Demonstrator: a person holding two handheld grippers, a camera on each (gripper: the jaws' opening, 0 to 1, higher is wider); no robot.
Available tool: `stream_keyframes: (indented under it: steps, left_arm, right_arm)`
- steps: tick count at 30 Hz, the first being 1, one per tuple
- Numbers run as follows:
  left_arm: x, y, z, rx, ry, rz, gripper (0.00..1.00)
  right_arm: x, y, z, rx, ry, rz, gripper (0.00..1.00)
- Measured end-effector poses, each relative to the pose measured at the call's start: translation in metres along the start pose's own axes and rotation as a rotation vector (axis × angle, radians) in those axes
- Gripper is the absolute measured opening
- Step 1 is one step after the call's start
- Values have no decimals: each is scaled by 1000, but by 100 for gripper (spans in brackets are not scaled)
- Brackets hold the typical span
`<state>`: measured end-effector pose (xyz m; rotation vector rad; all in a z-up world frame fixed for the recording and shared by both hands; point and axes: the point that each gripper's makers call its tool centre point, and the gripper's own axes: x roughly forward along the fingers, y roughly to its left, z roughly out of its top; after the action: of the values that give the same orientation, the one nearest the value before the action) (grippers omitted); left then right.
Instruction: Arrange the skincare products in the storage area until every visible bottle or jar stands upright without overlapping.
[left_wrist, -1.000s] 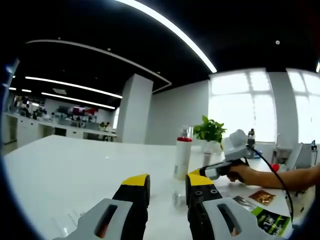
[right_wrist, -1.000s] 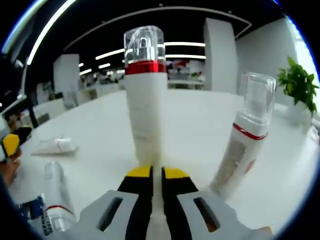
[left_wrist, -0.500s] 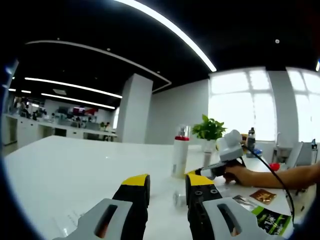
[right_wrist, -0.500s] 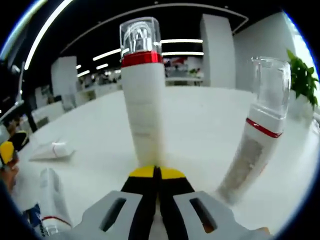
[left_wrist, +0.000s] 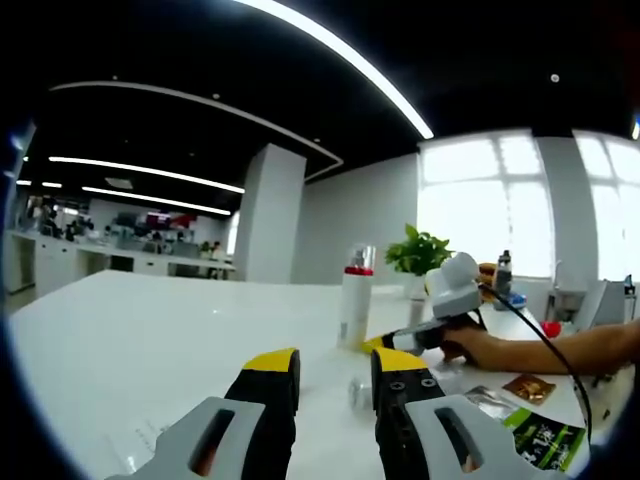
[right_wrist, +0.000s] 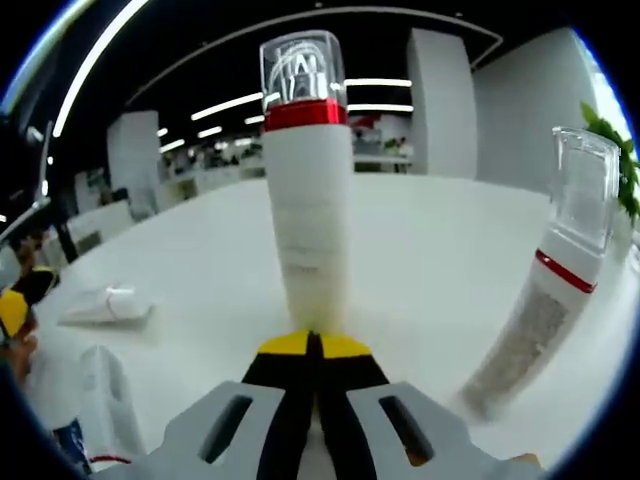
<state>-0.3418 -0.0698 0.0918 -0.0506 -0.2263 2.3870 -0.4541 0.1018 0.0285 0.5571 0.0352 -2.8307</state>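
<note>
Two bottles stand upright on the white table (right_wrist: 430, 260) in the right gripper view. The nearer white bottle (right_wrist: 308, 230), with a red band and a clear cap at the top, rises straight ahead of the right gripper (right_wrist: 307, 347), its long axis vertical in that view and its cap pointing up. The right gripper's yellow-tipped jaws are pressed together with no gap between them and nothing in them; their tips sit just at the foot of the white bottle, and I cannot tell whether they touch it. The second bottle (right_wrist: 560, 290), also clear-capped with a red ring, stands to the right; it looks tilted there, near the fisheye edge. To the left, a white tube (right_wrist: 108, 303) lies flat on the table, well apart from the bottles. Another tube (right_wrist: 103, 410) lies on its side near the bottom left, partly cut off.

From the left gripper view, the left gripper (left_wrist: 335, 365) has its jaws parted with a clear gap, holding nothing and hanging above the table (left_wrist: 150, 330). A small clear piece (left_wrist: 359, 391) lies on the table just beyond the right jaw tip; what it is I cannot make out. Farther off, the white bottle (left_wrist: 354, 308) stands upright, with the right gripper (left_wrist: 378, 343) at its base, held by a hand (left_wrist: 480, 349). A plant (left_wrist: 420, 255) stands behind. Flat packets (left_wrist: 525, 388) lie at the right.
</note>
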Motion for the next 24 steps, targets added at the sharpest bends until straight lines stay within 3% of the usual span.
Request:
stream_keyframes:
  steps: [12, 16, 19, 23, 24]
  left_arm:
    - [-3, -8, -3, 2, 4, -4, 29]
    - [-4, -10, -3, 3, 5, -3, 29]
    - [-6, -13, -3, -2, -2, -4, 29]
    - [-9, -15, 2, -19, -28, -9, 29]
    - [-9, -15, 3, -22, -33, -10, 29]
  right_arm:
    - [2, -3, 1, 13, -1, -7, 0]
    - [-4, 4, 3, 21, -10, 35, 0]
    - [-20, 15, 26, -115, -119, 36, 0]
    - [-64, 35, 80, -211, -401, 60, 0]
    - [-82, 44, 92, -296, -493, 96, 0]
